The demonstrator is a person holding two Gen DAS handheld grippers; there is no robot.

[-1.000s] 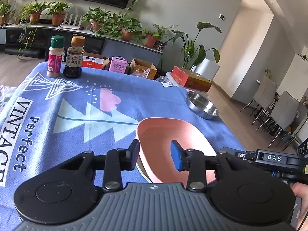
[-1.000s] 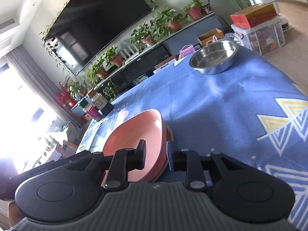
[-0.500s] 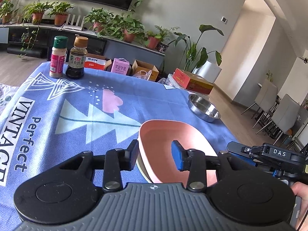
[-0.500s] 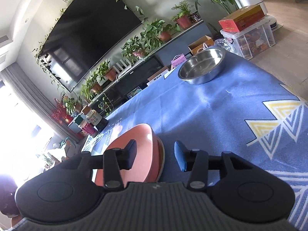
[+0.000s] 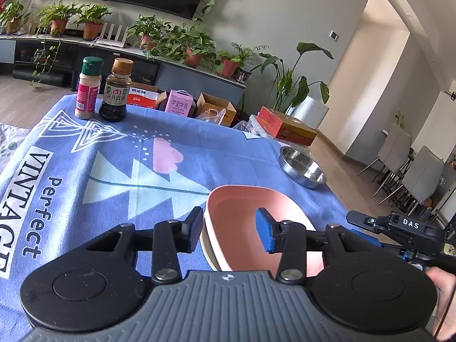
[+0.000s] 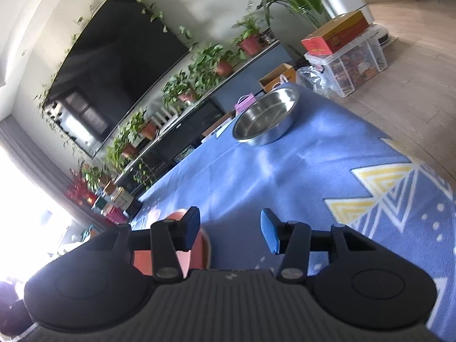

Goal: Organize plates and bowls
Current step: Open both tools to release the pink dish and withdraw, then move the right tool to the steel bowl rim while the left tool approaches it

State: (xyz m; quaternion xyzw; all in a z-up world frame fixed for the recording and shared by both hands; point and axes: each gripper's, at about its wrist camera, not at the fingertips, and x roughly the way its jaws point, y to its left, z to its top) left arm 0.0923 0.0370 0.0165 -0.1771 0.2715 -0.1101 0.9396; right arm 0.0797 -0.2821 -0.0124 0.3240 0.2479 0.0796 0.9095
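Covering the bench (image 5: pixel 176 188) across both views lies a blue printed cloth (image 6: pixel 285 176) with white triangles and lettering. Near the lower centre of the left wrist view sits the pink plate (image 5: pixel 245 216), deep-rimmed and stacked on a paler dish whose edge shows just beneath its left side. The left tongs (image 5: pixel 229 230) straddle that left rim, one finger outside it and the blue-padded finger over the plate's inside; the jaws are opening, and the pads do not visibly press the rim. The right tongs (image 6: pixel 229 232) stand spread wide with only cloth between the pads; the pink plate shows at the lower left of that view, partly behind the left finger. A steel bowl (image 6: pixel 265 119) rests upright toward the upper right of the cloth, well apart from the plate. Two bottles, a brown-capped sauce bottle (image 5: pixel 116 91) and a green-capped seasoning shaker (image 5: pixel 88 88), stand just beside each other at the upper left edge.
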